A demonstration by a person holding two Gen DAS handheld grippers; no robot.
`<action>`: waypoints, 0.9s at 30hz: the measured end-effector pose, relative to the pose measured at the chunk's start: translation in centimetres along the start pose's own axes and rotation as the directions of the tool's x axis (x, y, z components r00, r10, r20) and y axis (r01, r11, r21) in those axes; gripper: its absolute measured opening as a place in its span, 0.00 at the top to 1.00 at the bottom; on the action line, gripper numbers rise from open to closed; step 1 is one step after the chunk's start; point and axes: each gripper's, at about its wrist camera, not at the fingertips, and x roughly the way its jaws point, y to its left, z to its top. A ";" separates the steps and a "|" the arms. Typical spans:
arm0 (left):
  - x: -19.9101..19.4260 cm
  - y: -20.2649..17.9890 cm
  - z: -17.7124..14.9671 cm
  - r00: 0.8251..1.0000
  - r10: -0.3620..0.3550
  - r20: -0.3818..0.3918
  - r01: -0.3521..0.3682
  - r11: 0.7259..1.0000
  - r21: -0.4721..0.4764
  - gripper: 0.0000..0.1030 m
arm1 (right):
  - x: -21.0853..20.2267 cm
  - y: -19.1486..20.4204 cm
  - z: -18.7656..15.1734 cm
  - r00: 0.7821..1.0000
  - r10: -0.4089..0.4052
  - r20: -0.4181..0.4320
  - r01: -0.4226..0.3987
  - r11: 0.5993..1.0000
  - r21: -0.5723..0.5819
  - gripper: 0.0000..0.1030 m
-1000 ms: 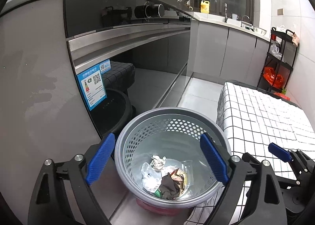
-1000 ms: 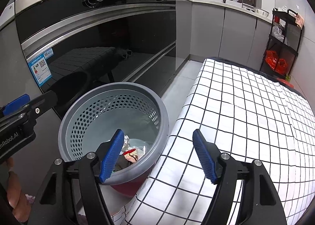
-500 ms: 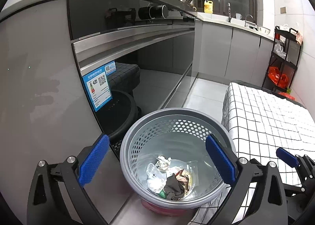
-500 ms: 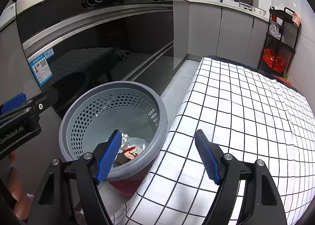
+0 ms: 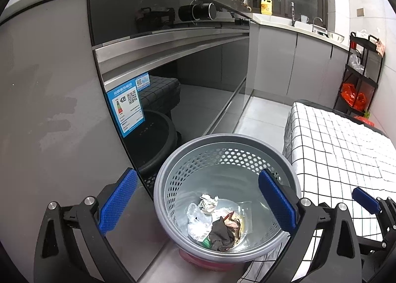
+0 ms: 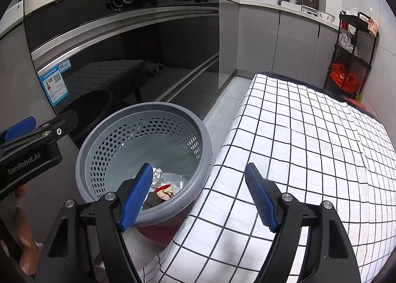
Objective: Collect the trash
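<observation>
A grey perforated trash basket [image 5: 222, 141] stands on the floor beside the checked table; it also shows in the right wrist view [image 6: 104, 139]. Inside lie crumpled paper [image 5: 208, 203], clear plastic and a dark rag [image 5: 221, 233]. My left gripper [image 5: 198, 203] is open and empty above the basket's near side. My right gripper [image 6: 200, 196] is open and empty over the basket's right rim and the table edge. The left gripper body [image 6: 29, 156] shows at the left of the right wrist view.
A table with a white black-checked cloth [image 6: 309, 139] is to the right of the basket. A dark glass oven front [image 6: 123, 60] and grey cabinets [image 5: 284, 60] run along the left. A black rack [image 5: 358, 72] with red bags stands at the far right.
Both grippers have pulled back and risen a little from the basket, which now looks smaller and farther. Both stay open.
</observation>
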 end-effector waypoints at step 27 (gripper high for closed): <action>0.1 0.1 0.1 1.000 0.011 -0.011 -0.011 1.000 -0.011 0.06 | -0.5 0.6 0.0 1.000 -0.008 0.014 0.008 1.000 -0.015 0.29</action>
